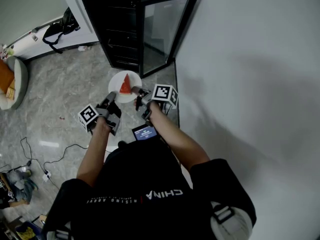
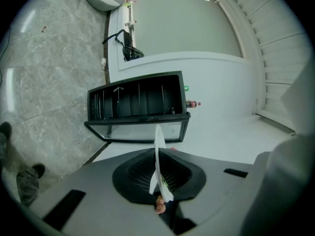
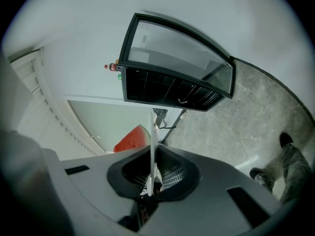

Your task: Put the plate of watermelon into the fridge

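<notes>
plate [image 1: 115, 90] with watermelon slice [image 1: 125, 84] is held before the open fridge [image 1: 125, 29], its rim clamped at each side by the left hand-held gripper [image 1: 112, 101] and right hand-held gripper [image 1: 139, 94], and the slice could be tipped off if one side were dipped.

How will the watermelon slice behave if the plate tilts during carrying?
The watermelon slice sits loose on the plate, so it would probably slide if tilted. The plate looks thin and stiff; the left gripper and right gripper pinch only its rim, so it might slip.
</notes>
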Demonstrator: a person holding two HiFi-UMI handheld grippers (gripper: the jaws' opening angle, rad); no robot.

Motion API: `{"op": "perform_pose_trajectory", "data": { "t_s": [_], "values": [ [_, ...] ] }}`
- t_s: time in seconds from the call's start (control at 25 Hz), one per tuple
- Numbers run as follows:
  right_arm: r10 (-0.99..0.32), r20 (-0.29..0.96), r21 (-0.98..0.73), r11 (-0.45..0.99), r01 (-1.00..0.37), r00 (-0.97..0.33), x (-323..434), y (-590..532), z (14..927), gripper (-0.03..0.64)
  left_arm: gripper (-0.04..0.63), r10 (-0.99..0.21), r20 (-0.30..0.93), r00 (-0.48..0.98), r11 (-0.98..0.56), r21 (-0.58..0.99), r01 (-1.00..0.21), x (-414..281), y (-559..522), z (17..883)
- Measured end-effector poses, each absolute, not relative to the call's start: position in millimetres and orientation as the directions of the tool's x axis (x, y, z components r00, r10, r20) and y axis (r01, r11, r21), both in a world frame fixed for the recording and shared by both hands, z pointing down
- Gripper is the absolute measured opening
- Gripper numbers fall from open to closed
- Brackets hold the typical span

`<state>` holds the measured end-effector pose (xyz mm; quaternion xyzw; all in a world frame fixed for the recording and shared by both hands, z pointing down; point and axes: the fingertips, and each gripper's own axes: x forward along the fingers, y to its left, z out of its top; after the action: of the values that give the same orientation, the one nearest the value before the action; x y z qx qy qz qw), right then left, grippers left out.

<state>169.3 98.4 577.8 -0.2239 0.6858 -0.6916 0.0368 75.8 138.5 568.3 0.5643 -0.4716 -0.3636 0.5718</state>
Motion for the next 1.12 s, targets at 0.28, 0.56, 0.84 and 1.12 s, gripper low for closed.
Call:
{"op": "perform_pose_trajectory", "data": {
  "t_s": [0.28, 0.56, 0.84, 1.12],
  "values": [
    [-0.338, 0.249, -0.968, -0.05, -0.247, -0.907, 184.1, 84.8, 575.9, 0.029, 0.028, -0.945, 0.134, 0.298, 0.092, 0.984, -0.15, 92.3, 126.2, 564.0],
    [-0.279, 0.24, -0.971, -0.047, -0.236, -0.93, 186.4, 74.9, 576.6, 0.029, 0.028, -0.955, 0.138, 0.264, 0.098, 0.982, -0.161, 99.2, 120.7, 562.3],
    [-0.246, 0.234, -0.972, -0.041, -0.231, -0.94, 169.4, 68.4, 588.1, 0.029, 0.028, -0.951, 0.143, 0.274, 0.105, 0.983, -0.148, 83.2, 116.0, 576.1],
    [-0.283, 0.249, -0.968, -0.059, -0.242, -0.926, 131.1, 45.6, 592.3, 0.029, 0.028, -0.928, 0.135, 0.348, 0.088, 0.985, -0.149, 43.4, 87.5, 579.1]
  ]
}}
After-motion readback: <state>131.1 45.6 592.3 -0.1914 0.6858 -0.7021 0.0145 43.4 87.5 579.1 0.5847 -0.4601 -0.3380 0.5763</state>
